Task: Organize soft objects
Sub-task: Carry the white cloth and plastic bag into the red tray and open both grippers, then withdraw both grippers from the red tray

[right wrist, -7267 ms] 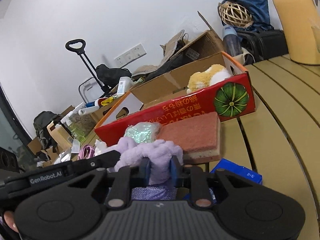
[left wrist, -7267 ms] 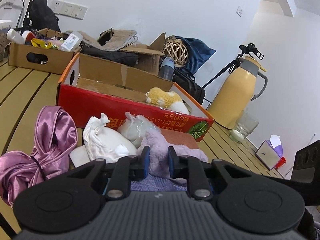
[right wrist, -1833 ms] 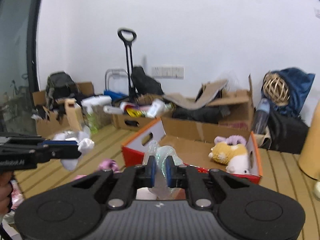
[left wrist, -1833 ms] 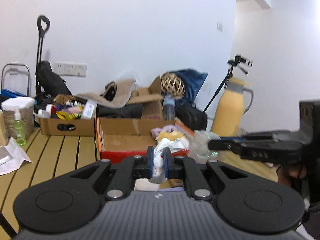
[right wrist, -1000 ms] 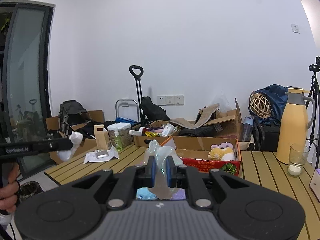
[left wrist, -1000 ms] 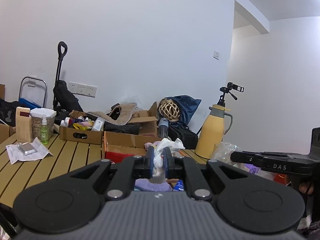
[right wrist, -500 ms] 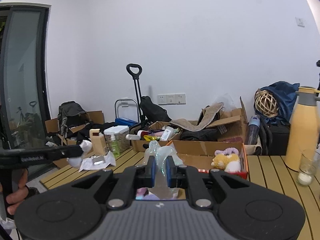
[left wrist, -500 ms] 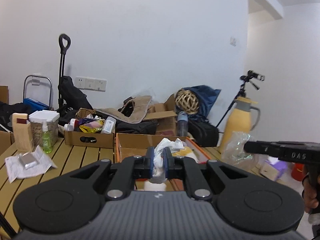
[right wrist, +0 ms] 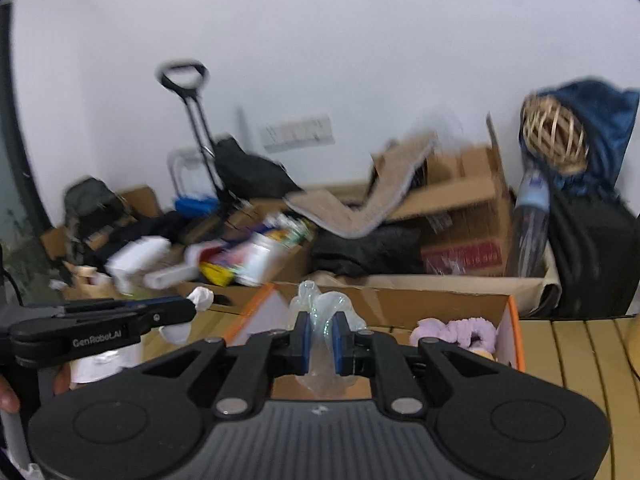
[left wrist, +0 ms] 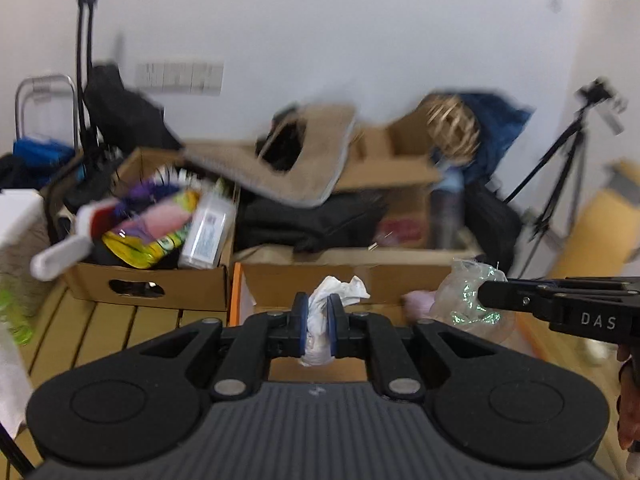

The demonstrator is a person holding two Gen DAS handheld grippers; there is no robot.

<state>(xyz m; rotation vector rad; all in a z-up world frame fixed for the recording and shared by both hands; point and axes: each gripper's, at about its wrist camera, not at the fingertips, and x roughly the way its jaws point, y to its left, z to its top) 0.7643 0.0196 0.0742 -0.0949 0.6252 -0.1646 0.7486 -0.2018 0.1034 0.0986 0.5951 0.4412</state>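
My left gripper [left wrist: 318, 312] is shut on a white cloth bag [left wrist: 334, 290], held over the open cardboard box [left wrist: 280, 280]. My right gripper [right wrist: 320, 330] is shut on a clear shimmery plastic bag [right wrist: 320, 306], also over the box [right wrist: 400, 308]. In the left wrist view the right gripper [left wrist: 484, 294] reaches in from the right with the plastic bag [left wrist: 466, 300]. In the right wrist view the left gripper [right wrist: 192, 308] comes in from the left with the white bag [right wrist: 202, 298]. A purple plush [right wrist: 456, 330] and a yellow plush lie in the box's right end.
Behind the box stands a smaller cardboard box [left wrist: 148, 284] full of bottles and packets. Further back are a tan mat [left wrist: 296, 160], black bags, a wicker ball [right wrist: 554, 134], a trolley handle [right wrist: 184, 76] and a tripod [left wrist: 560, 168]. The table is of yellow wooden slats [right wrist: 580, 356].
Both grippers have moved forward and down toward the open box, each still holding its bag. The view is blurred by the motion.
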